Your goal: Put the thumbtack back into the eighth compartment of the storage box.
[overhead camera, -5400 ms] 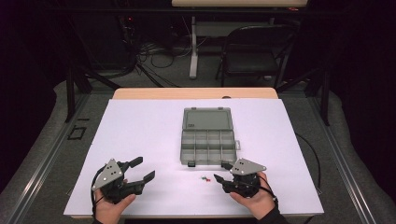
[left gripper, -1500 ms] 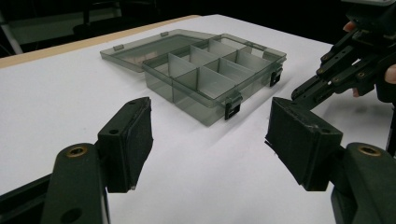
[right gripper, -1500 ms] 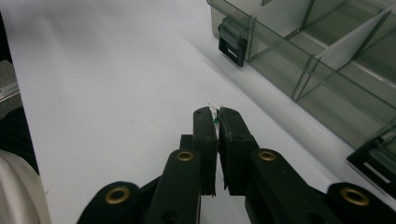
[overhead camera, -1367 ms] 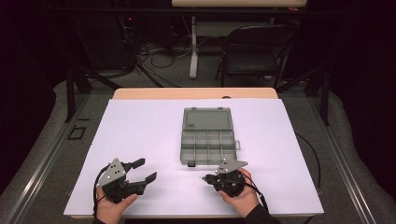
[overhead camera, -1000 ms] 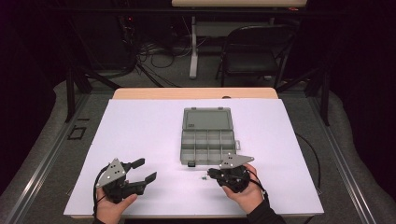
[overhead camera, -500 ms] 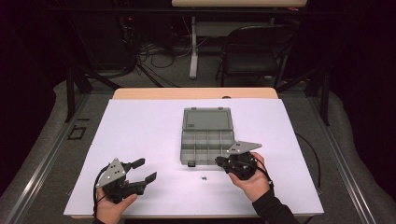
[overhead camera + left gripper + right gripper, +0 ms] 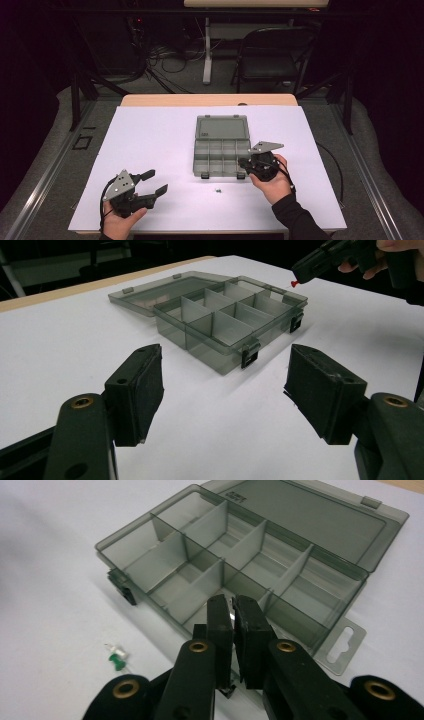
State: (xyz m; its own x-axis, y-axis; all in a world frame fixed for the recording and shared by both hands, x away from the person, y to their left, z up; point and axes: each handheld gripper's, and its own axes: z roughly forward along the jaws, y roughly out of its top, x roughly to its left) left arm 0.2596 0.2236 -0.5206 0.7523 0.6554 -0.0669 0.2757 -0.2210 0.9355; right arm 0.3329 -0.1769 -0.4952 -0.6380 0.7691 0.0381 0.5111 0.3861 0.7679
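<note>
Right gripper pinched on a red pushpin over the open compartment box at table centre, its 3 o'clock edge; left gripper wide, idle at 7 o'clock.

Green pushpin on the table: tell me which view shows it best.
The right gripper view: the green pushpin lies close, colour and pin clear, on the white table beside the organizer box. The high view gives only a small dark speck.
</note>
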